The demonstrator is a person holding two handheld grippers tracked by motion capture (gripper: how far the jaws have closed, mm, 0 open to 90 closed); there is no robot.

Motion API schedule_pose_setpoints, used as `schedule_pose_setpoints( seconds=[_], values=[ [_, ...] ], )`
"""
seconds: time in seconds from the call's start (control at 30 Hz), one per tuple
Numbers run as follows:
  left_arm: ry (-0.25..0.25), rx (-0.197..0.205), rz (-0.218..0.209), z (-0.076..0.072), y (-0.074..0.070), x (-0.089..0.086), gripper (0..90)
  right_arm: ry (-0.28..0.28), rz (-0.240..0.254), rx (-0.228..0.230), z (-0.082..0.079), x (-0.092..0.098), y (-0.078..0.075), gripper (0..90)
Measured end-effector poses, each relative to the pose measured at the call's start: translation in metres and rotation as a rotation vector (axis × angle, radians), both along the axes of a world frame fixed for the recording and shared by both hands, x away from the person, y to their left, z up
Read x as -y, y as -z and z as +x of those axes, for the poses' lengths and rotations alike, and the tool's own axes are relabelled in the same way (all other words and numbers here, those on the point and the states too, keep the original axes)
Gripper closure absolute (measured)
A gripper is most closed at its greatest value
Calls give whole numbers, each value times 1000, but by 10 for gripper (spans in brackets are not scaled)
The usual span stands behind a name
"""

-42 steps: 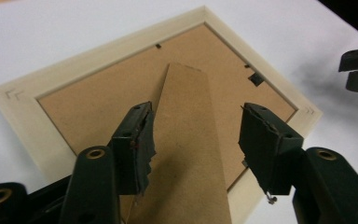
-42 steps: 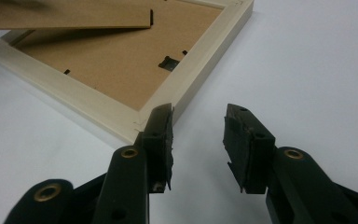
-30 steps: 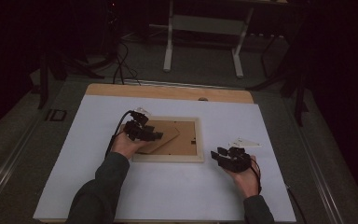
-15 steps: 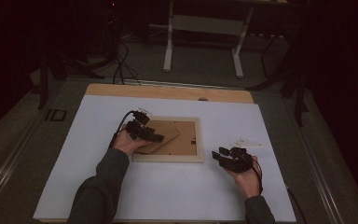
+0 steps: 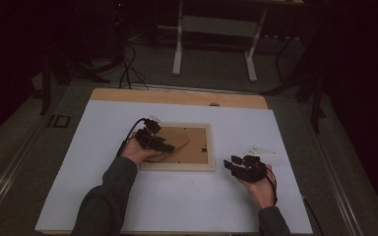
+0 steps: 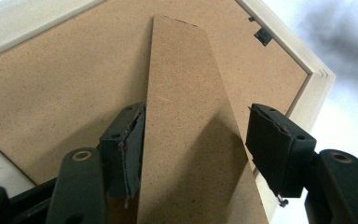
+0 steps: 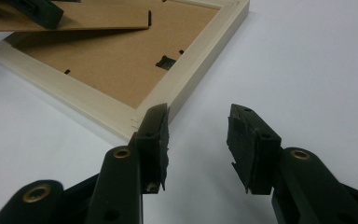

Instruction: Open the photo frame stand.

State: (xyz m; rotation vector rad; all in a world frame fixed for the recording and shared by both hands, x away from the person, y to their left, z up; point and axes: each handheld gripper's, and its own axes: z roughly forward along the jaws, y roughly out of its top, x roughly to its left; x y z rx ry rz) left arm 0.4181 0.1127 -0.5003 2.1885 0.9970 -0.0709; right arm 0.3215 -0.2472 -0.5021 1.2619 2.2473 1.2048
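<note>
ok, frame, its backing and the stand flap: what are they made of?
Frame: looks like pale unfinished wood, with a mitred corner joint showing. Backing: brown speckled fibreboard, probably MDF or hardboard, matte. Stand flap: same brown board, thin, with a raw cut edge. It sits between the open left tongs.

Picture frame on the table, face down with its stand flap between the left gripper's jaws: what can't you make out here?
- Front of the picture frame: hidden in every view, it lies face down.
- Stand flap, left gripper view: its near end is cut off by the bottom edge.
- Small white item, high view: too small and dim to identify.
- Left gripper: whether the left pad touches the flap's edge is unclear.
</note>
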Motion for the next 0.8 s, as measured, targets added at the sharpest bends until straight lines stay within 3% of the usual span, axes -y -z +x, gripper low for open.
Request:
schedule_pose_setpoints(
  seconds=[0.3,0.8],
  values=[
    [17,-6,24,-1,2,2,388,-1,-3,-8,1,0,2,573],
    [29,35,79,-5,1,5,408,-5,-6,-11,1,-1,2,573]
  ],
)
